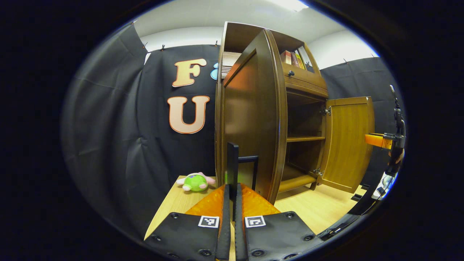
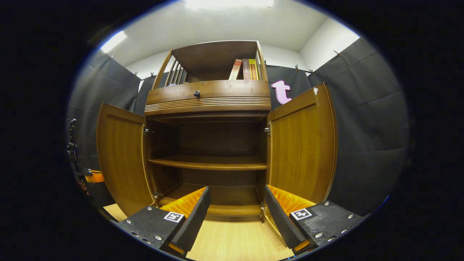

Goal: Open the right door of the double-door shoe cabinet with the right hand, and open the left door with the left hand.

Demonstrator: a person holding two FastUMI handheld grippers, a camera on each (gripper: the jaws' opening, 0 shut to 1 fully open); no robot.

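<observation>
Both doors open: left door (image 2: 121, 159) at 9 o'clock, right door (image 2: 302, 145) at 3. Left gripper (image 1: 232, 188) fingers together, on the door handle (image 1: 243, 163) I think; right gripper (image 2: 235, 217) apart, empty. Next: let go, pull back w/o bumping the door.

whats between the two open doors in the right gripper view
The cabinet's open inside: a middle shelf between the left door and right door. Nothing visible on it.
</observation>
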